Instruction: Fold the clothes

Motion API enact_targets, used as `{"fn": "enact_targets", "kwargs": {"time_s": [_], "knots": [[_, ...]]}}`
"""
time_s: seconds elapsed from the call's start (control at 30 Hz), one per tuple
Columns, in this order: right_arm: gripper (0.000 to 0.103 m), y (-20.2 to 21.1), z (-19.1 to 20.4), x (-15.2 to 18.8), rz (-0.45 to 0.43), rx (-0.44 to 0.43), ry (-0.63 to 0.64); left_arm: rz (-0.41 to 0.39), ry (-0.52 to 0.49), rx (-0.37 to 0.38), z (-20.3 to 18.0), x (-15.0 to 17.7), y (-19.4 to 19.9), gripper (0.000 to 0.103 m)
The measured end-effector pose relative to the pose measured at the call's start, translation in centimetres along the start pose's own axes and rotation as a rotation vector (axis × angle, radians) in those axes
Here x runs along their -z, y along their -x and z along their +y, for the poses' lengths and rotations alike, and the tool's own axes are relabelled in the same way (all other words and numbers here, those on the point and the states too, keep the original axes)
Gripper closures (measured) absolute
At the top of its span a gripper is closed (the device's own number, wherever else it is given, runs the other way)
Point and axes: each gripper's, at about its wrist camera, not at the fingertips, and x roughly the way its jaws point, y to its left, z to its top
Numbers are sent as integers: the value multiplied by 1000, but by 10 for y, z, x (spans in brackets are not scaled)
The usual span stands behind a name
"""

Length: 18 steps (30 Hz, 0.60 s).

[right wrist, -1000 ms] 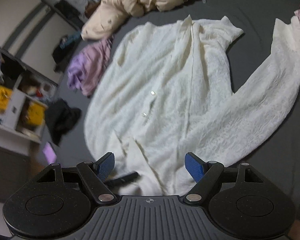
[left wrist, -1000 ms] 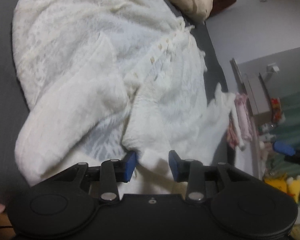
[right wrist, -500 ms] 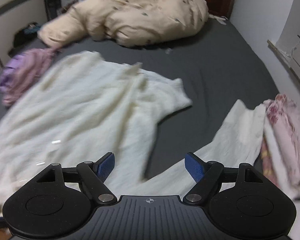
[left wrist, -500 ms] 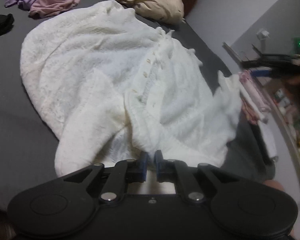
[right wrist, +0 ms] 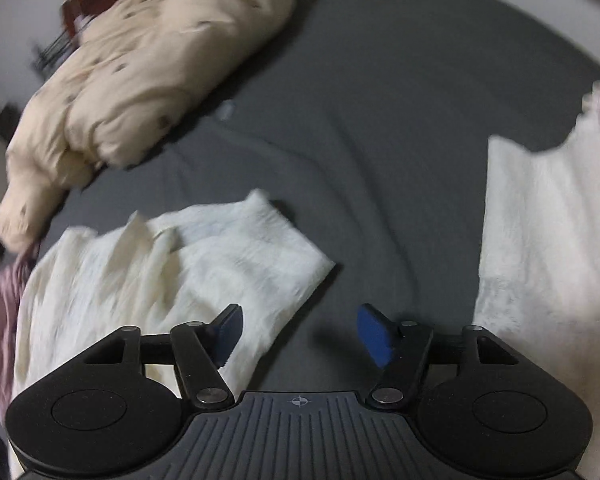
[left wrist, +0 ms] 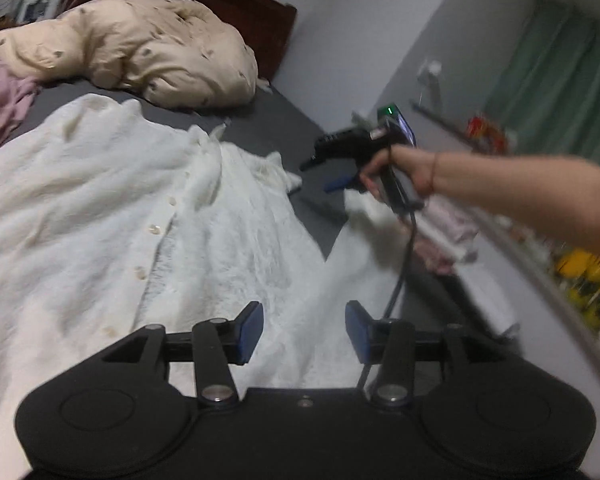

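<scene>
White cardigan, grey sheet

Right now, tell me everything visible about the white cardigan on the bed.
The white cardigan is a fuzzy, lace-textured knit lying spread, front up, on the dark grey bedsheet. A row of small pale buttons runs down its closed placket. One sleeve stretches away from the body toward folded pink clothes. Its fabric is rumpled. Neither claw grips it.

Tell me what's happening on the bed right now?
A person is folding a white cardigan spread on the dark bed. The left tool hovers over the cardigan's lower part, jaws opening, gripping nothing. The right tool, jaws closing and empty, reaches toward the outstretched sleeve near the bed's edge. No fold shows yet.
</scene>
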Motion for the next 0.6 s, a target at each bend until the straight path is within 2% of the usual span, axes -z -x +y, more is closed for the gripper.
{"fn": "enact_targets", "kwargs": {"time_s": [0.1,0.17,0.23,0.3,0.4,0.5,0.6], "knots": [[44,-17,-18,-8,-9,-56,-70,43,-8,-24,1,2,-28,59],[68,-27,-24,-10,7,-86,-87,86,9,-30,6,3,-47,58],[78,-33,-25,-10,18,-129,-96,121,23,-33,11,5,-61,58],[97,-32,-23,-12,-12,-125,-83,140,26,-29,14,7,-68,57],[100,-23,-21,-22,-95,-87,-74,163,25,-50,19,14,-74,56],[100,-8,-16,-40,-153,-117,-54,156,5,-45,20,17,-71,56],[100,7,-5,-59,-217,-91,7,151,-17,-39,19,21,-68,56]]}}
